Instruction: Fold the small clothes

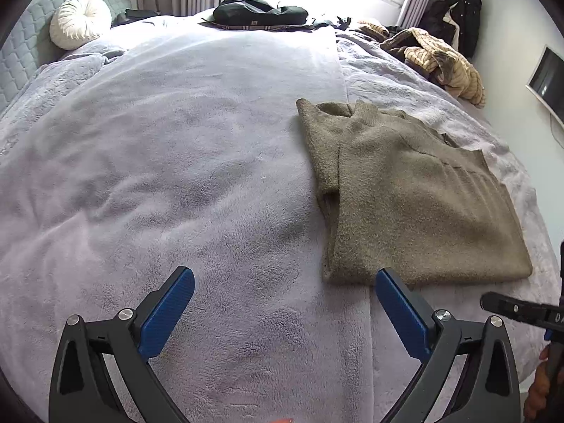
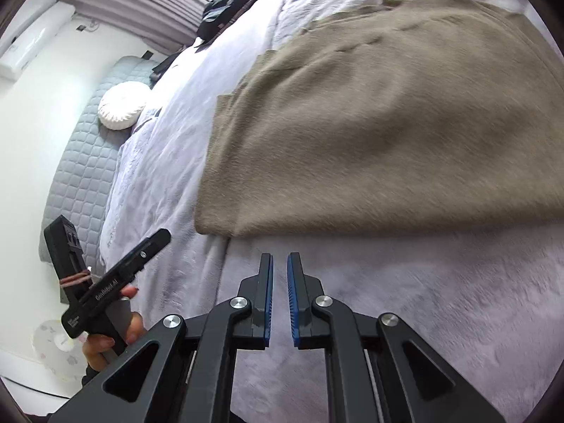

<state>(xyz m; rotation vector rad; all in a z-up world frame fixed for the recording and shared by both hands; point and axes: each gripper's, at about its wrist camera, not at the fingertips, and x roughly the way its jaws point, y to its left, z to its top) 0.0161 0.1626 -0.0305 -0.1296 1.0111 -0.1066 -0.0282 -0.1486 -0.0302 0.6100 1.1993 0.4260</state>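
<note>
A folded brown knit sweater (image 1: 405, 190) lies flat on the lilac fleece blanket (image 1: 176, 176) of a bed, collar toward the far side. My left gripper (image 1: 284, 276) hovers open just in front of the sweater's near left corner, with only blanket between its blue pads. In the right wrist view the same sweater (image 2: 370, 123) fills the upper right. My right gripper (image 2: 279, 257) is shut and empty, its blue pads almost touching, a little short of the sweater's near edge. A hand (image 2: 105, 345) holds the left tool at the lower left of that view.
A round white cushion (image 1: 79, 21) leans on the grey quilted headboard (image 1: 21, 53). Dark clothes (image 1: 261, 14) lie at the far end, and a striped cream and brown garment (image 1: 444, 60) is heaped at the far right. Black coats (image 1: 461, 10) hang in the corner beside a wall screen (image 1: 546, 77).
</note>
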